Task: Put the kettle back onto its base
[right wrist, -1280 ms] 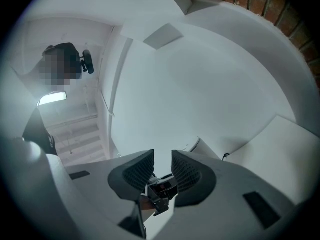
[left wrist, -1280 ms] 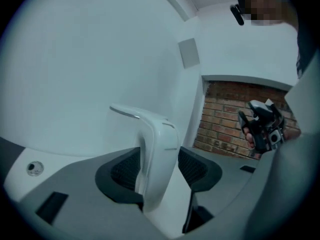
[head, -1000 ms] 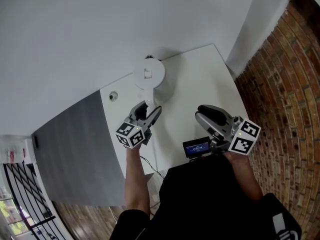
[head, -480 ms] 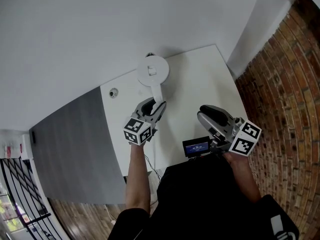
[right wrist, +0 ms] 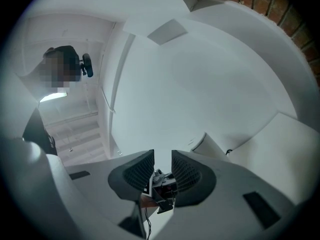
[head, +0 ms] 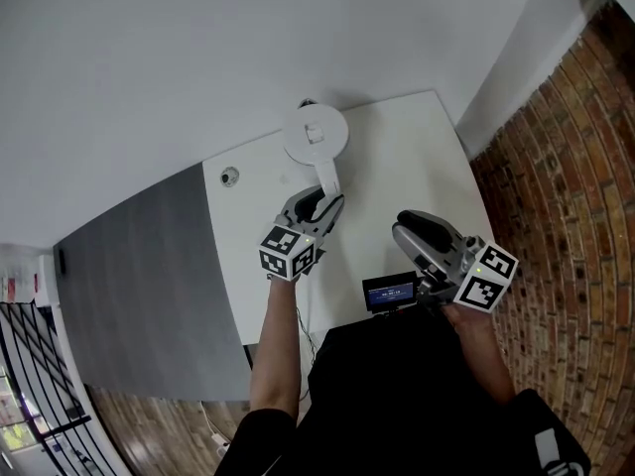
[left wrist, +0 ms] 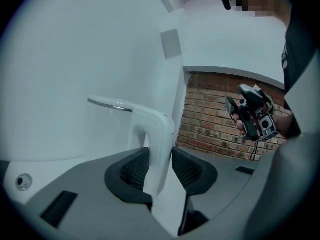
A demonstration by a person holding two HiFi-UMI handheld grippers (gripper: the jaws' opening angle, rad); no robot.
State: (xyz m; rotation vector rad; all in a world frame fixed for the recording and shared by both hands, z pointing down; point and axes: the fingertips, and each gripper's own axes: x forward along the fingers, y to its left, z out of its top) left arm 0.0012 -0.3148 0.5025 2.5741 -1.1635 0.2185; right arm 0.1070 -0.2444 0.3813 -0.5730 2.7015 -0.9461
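The left gripper (head: 322, 206), whose jaws have just been closing, has its dark ribbed pads (left wrist: 134, 170) clamped on either side of the curved white plastic handle (left wrist: 159, 144) of the white round electric kettle (head: 316, 134). The kettle is at the far edge of the white rectangular tabletop (head: 407, 157), close to the pale wall (head: 149, 67). Its base cannot be made out. The right gripper (head: 407, 231) hovers beside the table's near edge, jaws slightly apart with nothing between them.

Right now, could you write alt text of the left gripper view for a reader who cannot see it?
The jaws of the left gripper have just been closing and now clamp the white kettle handle, with the kettle body behind on the left. At right, before a brick wall, a hand holds the right gripper.
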